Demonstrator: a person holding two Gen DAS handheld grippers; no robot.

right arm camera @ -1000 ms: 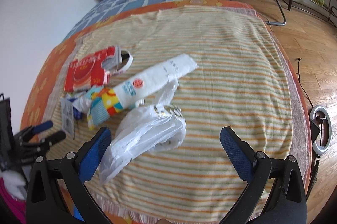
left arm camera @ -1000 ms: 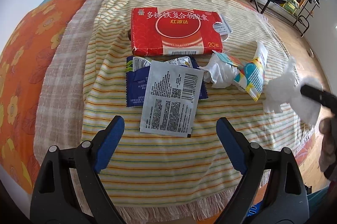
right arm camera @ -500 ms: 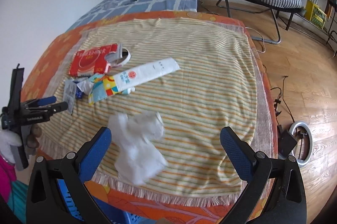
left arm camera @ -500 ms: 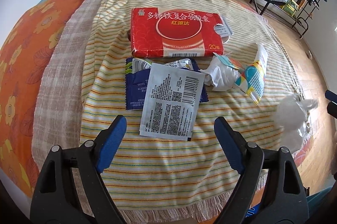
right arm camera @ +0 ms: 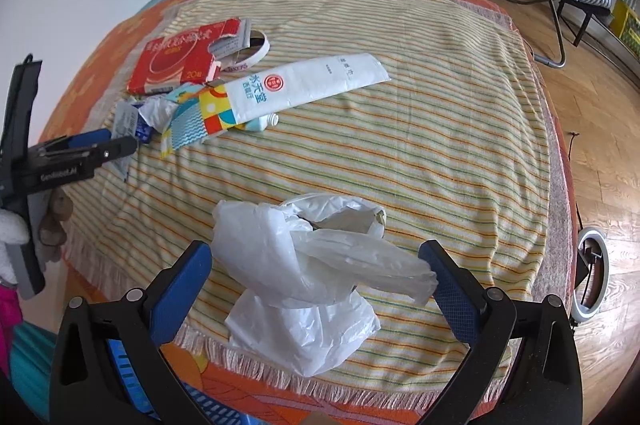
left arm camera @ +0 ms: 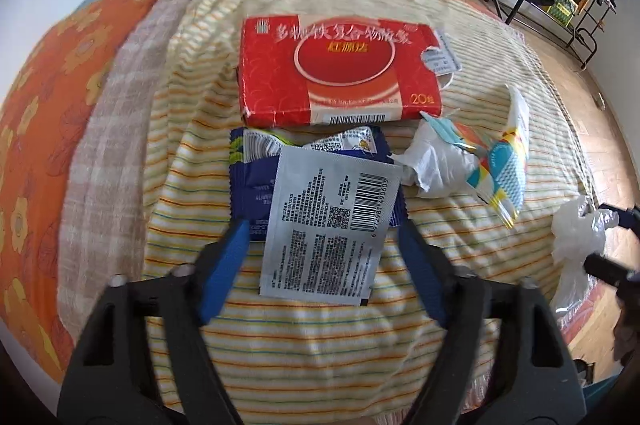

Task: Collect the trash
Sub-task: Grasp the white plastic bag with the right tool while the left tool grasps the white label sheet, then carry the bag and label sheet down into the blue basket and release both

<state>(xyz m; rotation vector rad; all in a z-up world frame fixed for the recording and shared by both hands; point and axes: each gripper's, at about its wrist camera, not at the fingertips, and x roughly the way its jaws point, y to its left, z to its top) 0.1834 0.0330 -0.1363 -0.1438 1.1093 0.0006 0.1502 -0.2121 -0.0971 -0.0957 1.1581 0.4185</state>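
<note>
The left gripper (left arm camera: 320,257) has just been narrowing its jaws around the grey printed foil sachet (left arm camera: 330,225), not yet pinching it. The right gripper (right arm camera: 316,285), jaws wide, now hovers over the released crumpled white plastic bag (right arm camera: 308,273) on the striped cloth (right arm camera: 440,153).

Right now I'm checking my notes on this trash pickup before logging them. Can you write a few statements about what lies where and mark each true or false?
1. The silver sachet lies partly on top of the blue wrapper. True.
2. The red box stands upright on its end. False: it lies flat on the striped cloth.
3. The white plastic bag sits near the cloth's fringed edge, between the right gripper fingers. True.
4. The left gripper is clamped on the red box. False: its jaws, which have just been closing, flank the silver sachet.
</note>
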